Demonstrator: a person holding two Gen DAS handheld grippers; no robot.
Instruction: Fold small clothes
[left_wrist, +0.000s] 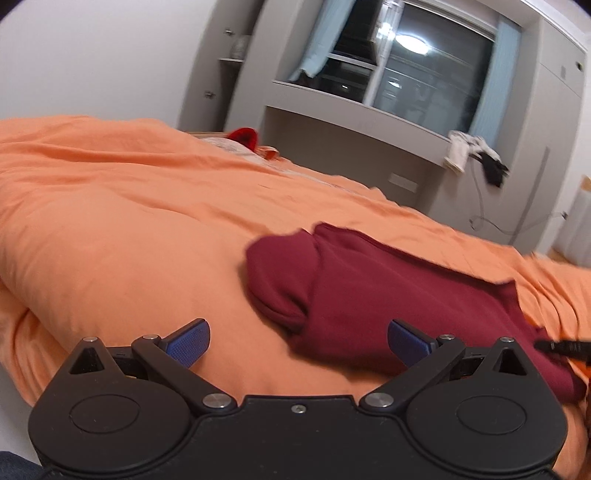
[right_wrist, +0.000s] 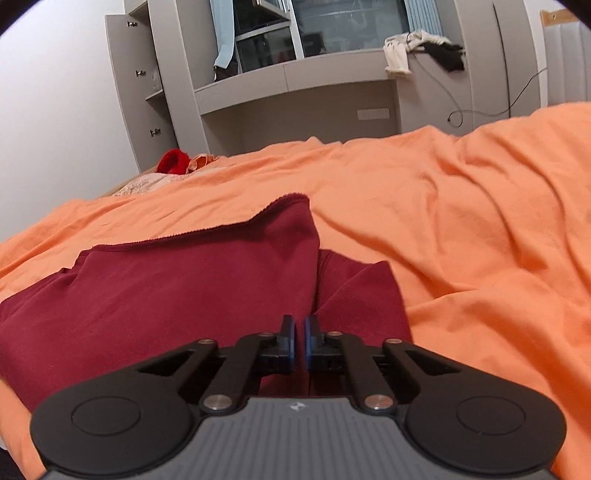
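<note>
A dark red garment (left_wrist: 369, 295) lies partly folded on the orange bedcover (left_wrist: 129, 221); a sleeve is tucked over at its left side. My left gripper (left_wrist: 298, 343) is open and empty, hovering at the garment's near left edge. In the right wrist view the garment (right_wrist: 177, 288) spreads left of centre. My right gripper (right_wrist: 300, 343) is shut on a fold of the garment's fabric, which rises from between its blue pads. The tip of the right gripper (left_wrist: 561, 347) shows at the left wrist view's right edge.
The orange bedcover (right_wrist: 461, 221) is rumpled, with ridges to the right. A red item (right_wrist: 171, 161) lies at the bed's far end. Behind stand a grey shelf unit (right_wrist: 295, 85) with clothes (right_wrist: 417, 48) draped on it, a window and a hanging cable.
</note>
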